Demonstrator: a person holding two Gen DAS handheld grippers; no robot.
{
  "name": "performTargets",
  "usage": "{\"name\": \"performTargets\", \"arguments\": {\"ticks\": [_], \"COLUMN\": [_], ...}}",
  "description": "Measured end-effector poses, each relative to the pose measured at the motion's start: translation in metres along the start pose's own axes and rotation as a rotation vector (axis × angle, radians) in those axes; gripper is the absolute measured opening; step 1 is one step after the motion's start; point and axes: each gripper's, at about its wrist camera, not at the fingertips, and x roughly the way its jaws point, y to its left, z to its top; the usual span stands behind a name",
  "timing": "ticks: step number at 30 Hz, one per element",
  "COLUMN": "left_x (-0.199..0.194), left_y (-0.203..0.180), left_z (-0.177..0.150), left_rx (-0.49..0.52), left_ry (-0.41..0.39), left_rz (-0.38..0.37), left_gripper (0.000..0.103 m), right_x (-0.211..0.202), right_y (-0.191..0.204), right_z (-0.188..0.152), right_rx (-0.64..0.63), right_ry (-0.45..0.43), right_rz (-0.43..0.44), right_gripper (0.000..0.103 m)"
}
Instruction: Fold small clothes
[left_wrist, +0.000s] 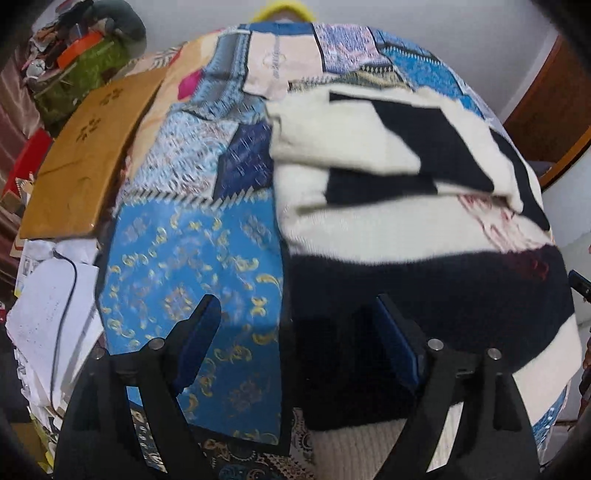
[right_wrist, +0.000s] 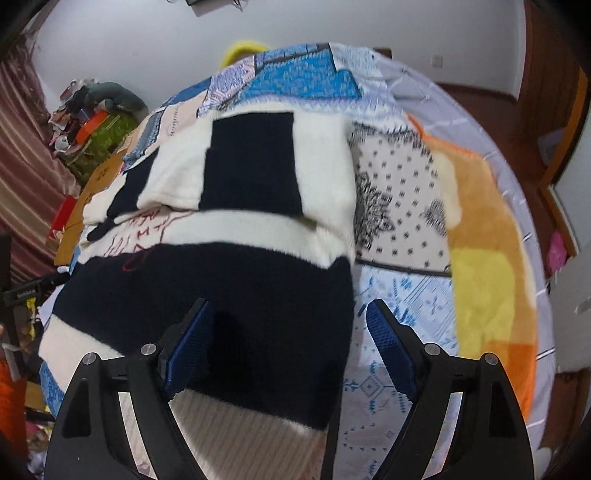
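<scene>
A white and dark navy striped knit sweater (left_wrist: 388, 221) lies flat on the patchwork bedspread (left_wrist: 192, 258), its sleeves folded across the chest. It also shows in the right wrist view (right_wrist: 236, 280). My left gripper (left_wrist: 295, 314) is open, its jaws straddling the sweater's left edge near the hem. My right gripper (right_wrist: 288, 317) is open, its jaws straddling the sweater's right edge near the hem. Neither holds cloth.
A brown cardboard sheet (left_wrist: 85, 155) lies at the bed's left side, with white papers (left_wrist: 48, 314) below it. An orange and yellow blanket (right_wrist: 484, 258) lies on the bed's right. Clutter (right_wrist: 96, 118) is piled by the far left wall.
</scene>
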Motion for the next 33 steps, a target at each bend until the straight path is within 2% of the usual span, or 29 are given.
{"name": "performTargets", "arguments": {"ticks": [7, 10, 11, 13, 14, 16, 17, 18, 19, 21, 23, 27, 33], "left_x": [0.016, 0.018, 0.019, 0.017, 0.016, 0.012, 0.009, 0.006, 0.002, -0.005, -0.012, -0.035, -0.058], "left_y": [-0.002, -0.001, -0.001, -0.003, -0.004, -0.009, -0.011, -0.015, -0.018, -0.023, -0.026, -0.025, -0.021], "left_z": [-0.003, -0.003, -0.003, -0.004, -0.004, -0.003, -0.003, -0.003, -0.002, 0.0, 0.004, 0.02, 0.045], "left_rx": [-0.052, -0.089, -0.095, -0.091, -0.086, -0.067, -0.057, -0.042, -0.025, -0.004, 0.001, -0.011, -0.028], "left_ry": [0.036, 0.045, 0.047, 0.043, 0.042, 0.038, 0.032, 0.023, 0.011, -0.016, -0.044, -0.133, -0.248], "left_rz": [-0.073, -0.113, -0.127, -0.146, -0.153, -0.177, -0.185, -0.184, -0.178, -0.171, -0.171, -0.178, -0.149], "left_gripper": [0.083, 0.082, 0.079, 0.072, 0.065, 0.052, 0.042, 0.033, 0.028, 0.014, 0.009, 0.007, 0.007], "right_x": [0.011, 0.012, 0.013, 0.012, 0.012, 0.01, 0.009, 0.008, 0.006, 0.003, -0.001, -0.013, -0.028], "right_y": [-0.001, -0.003, -0.003, -0.003, -0.002, 0.0, 0.001, 0.002, 0.002, 0.004, 0.005, 0.006, 0.004], "right_z": [-0.007, -0.01, -0.01, -0.011, -0.01, -0.008, -0.007, -0.004, -0.003, 0.002, 0.006, 0.016, 0.036], "right_rx": [0.021, 0.034, 0.039, 0.039, 0.035, 0.025, 0.018, 0.011, 0.002, -0.014, -0.027, -0.049, -0.063], "right_ry": [0.017, 0.015, 0.015, 0.012, 0.009, 0.001, -0.003, -0.009, -0.017, -0.037, -0.061, -0.119, -0.203], "right_rz": [0.051, 0.082, 0.095, 0.109, 0.111, 0.11, 0.112, 0.108, 0.105, 0.101, 0.099, 0.094, 0.051], "right_gripper": [0.081, 0.073, 0.071, 0.06, 0.056, 0.038, 0.033, 0.023, 0.017, 0.011, 0.008, 0.008, 0.007]}}
